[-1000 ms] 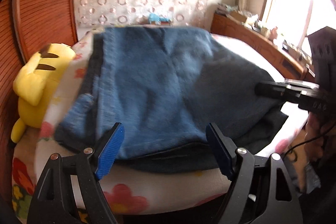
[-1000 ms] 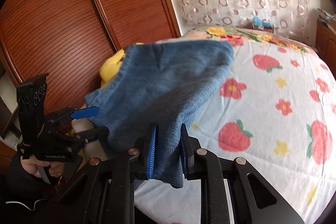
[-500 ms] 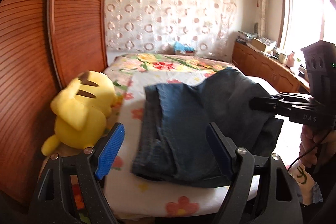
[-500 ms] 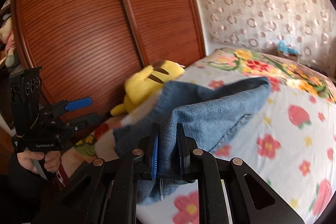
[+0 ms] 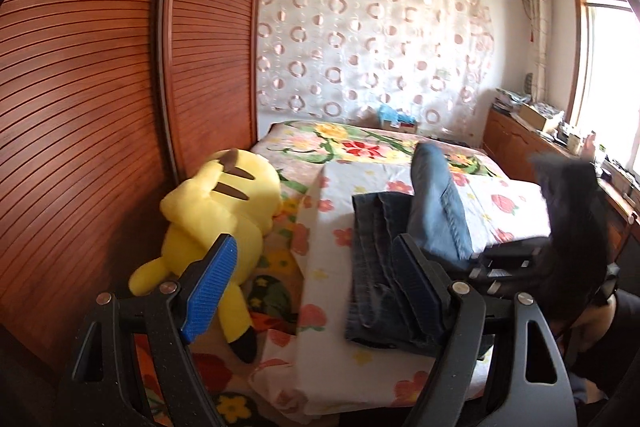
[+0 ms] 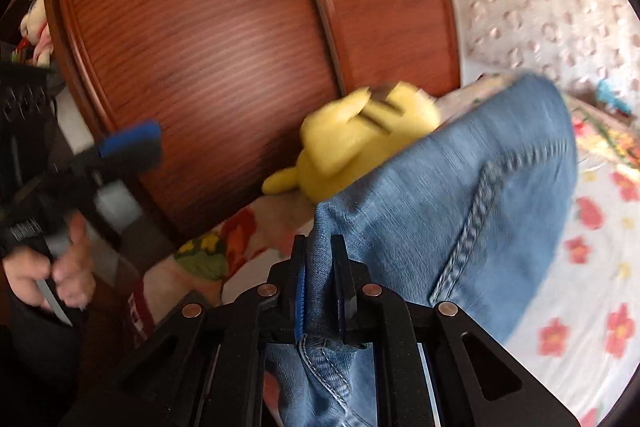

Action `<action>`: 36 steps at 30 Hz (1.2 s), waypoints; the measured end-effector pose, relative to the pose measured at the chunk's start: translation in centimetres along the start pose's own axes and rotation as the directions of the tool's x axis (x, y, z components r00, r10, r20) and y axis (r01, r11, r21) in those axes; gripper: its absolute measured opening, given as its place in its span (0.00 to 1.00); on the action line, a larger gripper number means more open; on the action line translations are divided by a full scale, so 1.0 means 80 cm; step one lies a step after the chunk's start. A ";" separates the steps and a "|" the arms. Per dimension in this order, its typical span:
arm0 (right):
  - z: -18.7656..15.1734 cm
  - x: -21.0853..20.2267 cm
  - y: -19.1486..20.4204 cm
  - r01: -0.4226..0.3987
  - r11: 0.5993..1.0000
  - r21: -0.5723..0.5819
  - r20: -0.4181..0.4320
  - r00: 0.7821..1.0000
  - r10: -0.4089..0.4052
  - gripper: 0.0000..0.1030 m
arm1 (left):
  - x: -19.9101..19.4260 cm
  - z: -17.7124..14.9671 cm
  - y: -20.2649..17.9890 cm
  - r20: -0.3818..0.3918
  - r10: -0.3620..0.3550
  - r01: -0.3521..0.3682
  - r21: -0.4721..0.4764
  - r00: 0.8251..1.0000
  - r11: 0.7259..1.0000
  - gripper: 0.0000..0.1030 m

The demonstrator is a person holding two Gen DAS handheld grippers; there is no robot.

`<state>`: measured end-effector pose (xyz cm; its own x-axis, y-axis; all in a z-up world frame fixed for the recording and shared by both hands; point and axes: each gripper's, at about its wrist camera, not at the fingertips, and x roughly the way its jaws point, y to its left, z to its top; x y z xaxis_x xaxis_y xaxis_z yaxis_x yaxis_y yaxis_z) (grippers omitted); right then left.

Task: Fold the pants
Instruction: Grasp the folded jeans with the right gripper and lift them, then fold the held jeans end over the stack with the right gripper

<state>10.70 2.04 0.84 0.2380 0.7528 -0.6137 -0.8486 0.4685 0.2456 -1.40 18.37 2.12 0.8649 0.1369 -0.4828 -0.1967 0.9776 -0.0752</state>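
Pants [image 5: 384,267] lie folded on the bed [image 5: 512,203], with one end lifted. We see the right gripper [image 6: 320,283] with jaws clamped on that denim at 6 o'clock. The left gripper [image 5: 312,283] hovers, jaws apart; a plush [image 5: 216,219] lies at 9 o'clock.

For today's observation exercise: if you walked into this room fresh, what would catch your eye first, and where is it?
Probably the yellow plush, lying on the bed's left edge against the wooden wardrobe. Next, the jeans: one part is lifted, pinched in the right gripper, the rest lies on the flowered bedspread. The left gripper hangs open, holding nothing.
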 end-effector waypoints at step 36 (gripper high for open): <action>0.057 0.002 -0.167 0.271 0.954 0.129 0.019 0.961 -0.275 0.55 | 0.119 -0.071 -0.063 -0.276 -0.069 0.087 0.052 0.959 0.995 0.78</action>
<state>24.23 -2.00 0.85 0.4715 0.6033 -0.6432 -0.6843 0.7104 0.1648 5.22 13.84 -7.04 0.7157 0.0196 -0.6982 -0.0970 0.9927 -0.0715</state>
